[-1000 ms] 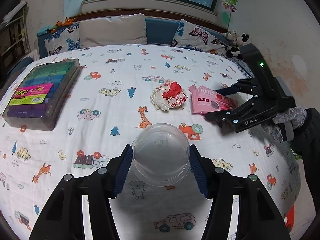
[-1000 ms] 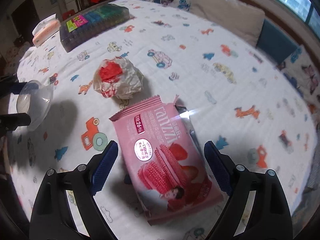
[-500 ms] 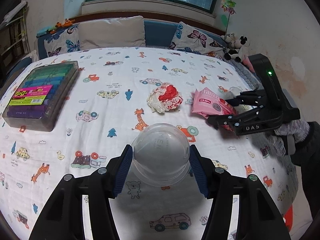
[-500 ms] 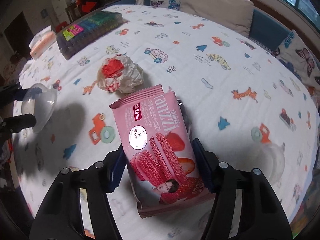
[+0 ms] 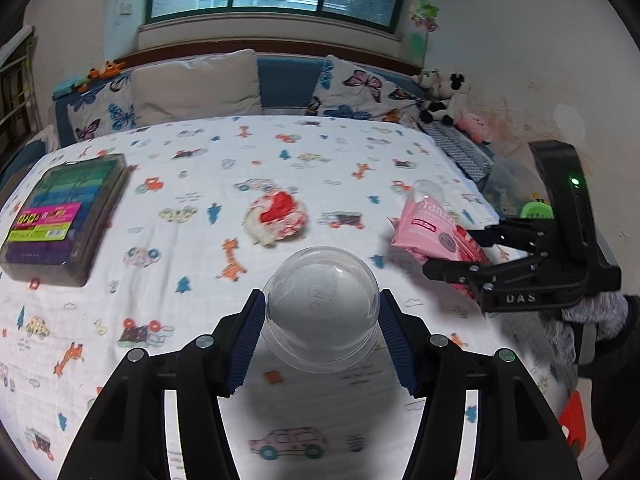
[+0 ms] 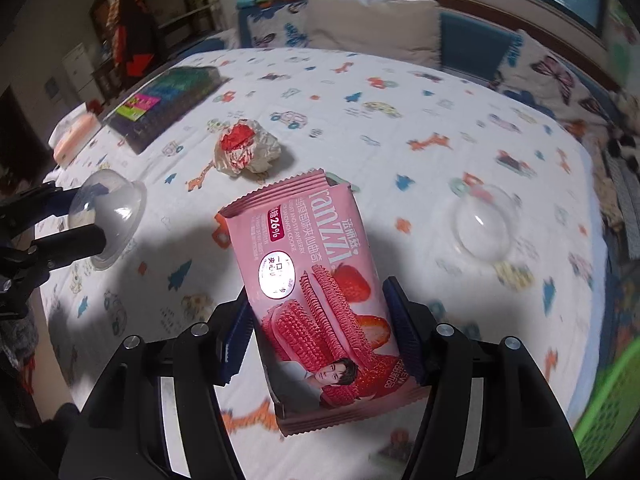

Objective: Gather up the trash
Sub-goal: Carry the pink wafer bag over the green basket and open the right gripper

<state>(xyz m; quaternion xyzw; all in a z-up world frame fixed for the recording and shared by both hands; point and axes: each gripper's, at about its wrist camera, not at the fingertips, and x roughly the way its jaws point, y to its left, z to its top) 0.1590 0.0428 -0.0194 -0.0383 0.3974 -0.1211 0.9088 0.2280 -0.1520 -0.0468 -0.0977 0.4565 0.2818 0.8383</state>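
A: Left wrist view first: the left tongs (image 5: 322, 340) pinch a clear plastic dome lid (image 5: 323, 312) between their blue pads, lifted above the bed (image 5: 360, 140).

B: And the right tongs (image 6: 318, 334)?

A: Their jaws have just been closing, and they now squeeze the pink cookie wrapper (image 6: 316, 280) at its lower half, clear of the sheet.

B: So both pieces are picked up. What's left?

A: A crumpled red-and-white paper ball (image 6: 246, 146) lies ahead of the right tongs, beyond the wrapper, and a second clear dome (image 6: 484, 226) sits off to their right.

B: Next move, I'd judge, is carrying both loads to a bin. Something green (image 6: 612, 408) shows at the lower right edge, though I can't tell what it is.
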